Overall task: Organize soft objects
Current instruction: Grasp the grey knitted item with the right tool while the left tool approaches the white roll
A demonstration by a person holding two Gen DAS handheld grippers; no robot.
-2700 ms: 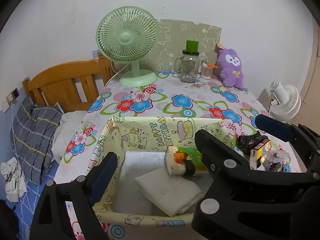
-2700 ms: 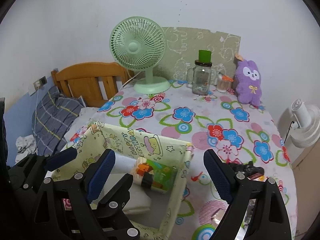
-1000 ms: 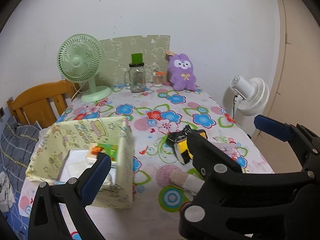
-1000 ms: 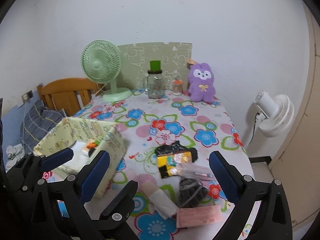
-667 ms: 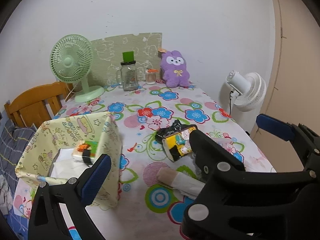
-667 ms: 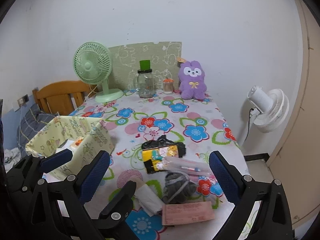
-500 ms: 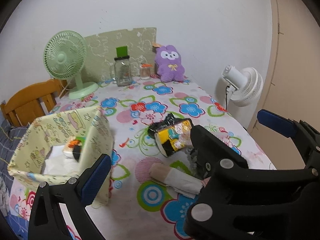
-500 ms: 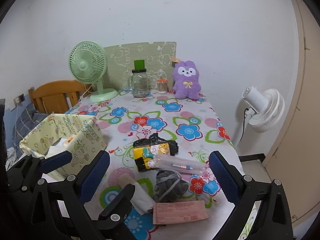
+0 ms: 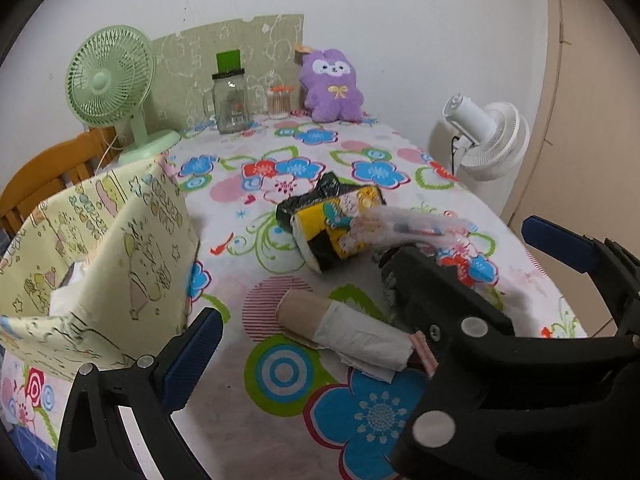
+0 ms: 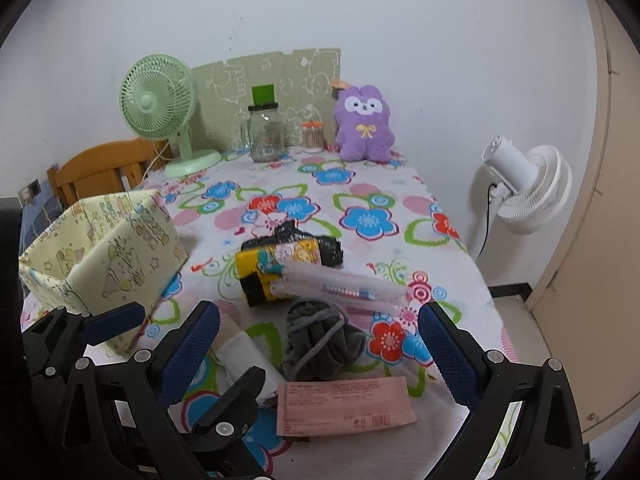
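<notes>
Both grippers [image 9: 374, 298] [image 10: 318, 334] agape, grey bundle [image 10: 322, 342] between, table edge [image 10: 494, 292] near

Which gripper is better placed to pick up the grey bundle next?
Probably the right gripper: it is open and the grey bundle sits centred between its fingers. The left gripper, also open, frames the beige roll instead.

Two fans [image 10: 160, 108] [image 10: 528, 188], one plush [image 10: 363, 124], one fabric bin [image 10: 104, 248], two jars [image 10: 265, 132] [image 10: 313, 136].
</notes>
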